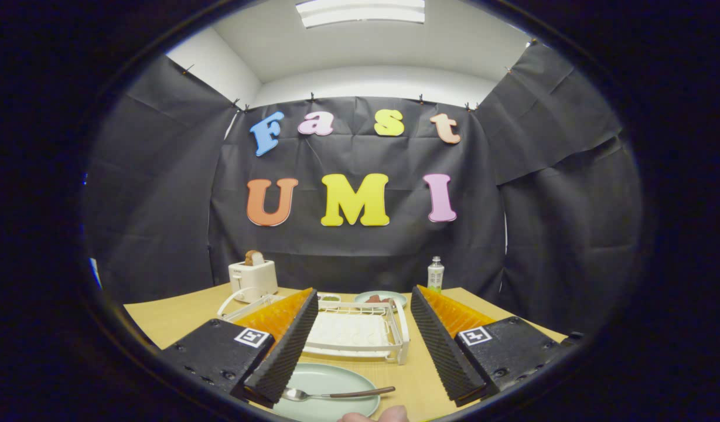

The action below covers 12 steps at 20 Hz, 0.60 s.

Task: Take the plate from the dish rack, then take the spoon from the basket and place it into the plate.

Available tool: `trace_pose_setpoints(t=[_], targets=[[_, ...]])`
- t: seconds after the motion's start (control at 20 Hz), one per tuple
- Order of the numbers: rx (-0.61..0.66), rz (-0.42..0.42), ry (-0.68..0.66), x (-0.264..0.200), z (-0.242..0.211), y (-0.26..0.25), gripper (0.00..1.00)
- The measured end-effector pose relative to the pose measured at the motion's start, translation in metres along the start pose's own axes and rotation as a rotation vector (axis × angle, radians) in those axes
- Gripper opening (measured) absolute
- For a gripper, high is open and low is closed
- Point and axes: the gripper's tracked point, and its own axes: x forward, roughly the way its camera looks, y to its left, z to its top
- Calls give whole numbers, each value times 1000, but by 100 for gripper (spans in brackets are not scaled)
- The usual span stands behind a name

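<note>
— What's written around you, and what can you count?

— I can't make out the label on the one small clear bottle (434, 274). One white toaster (253, 279) holds one slice.

— Plates?

— Two: one pale green round plate (327, 397) below my claw (362, 340), one farther plate (381, 298) beyond the white wire dish rack (360, 331).

— The spoon?

— One metal spoon with a dark handle (336, 394) lies in the near plate. My fingers are spread wide, holding nothing.
</note>
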Motion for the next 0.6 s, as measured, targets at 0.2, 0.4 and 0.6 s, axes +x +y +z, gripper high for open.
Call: trace_pose_setpoints(t=[0.2,0.4,0.6], targets=[[20,24,-2,2,-6,9,100],[35,32,24,4,-17,17,100],[46,39,46,7,-26,22,100]])
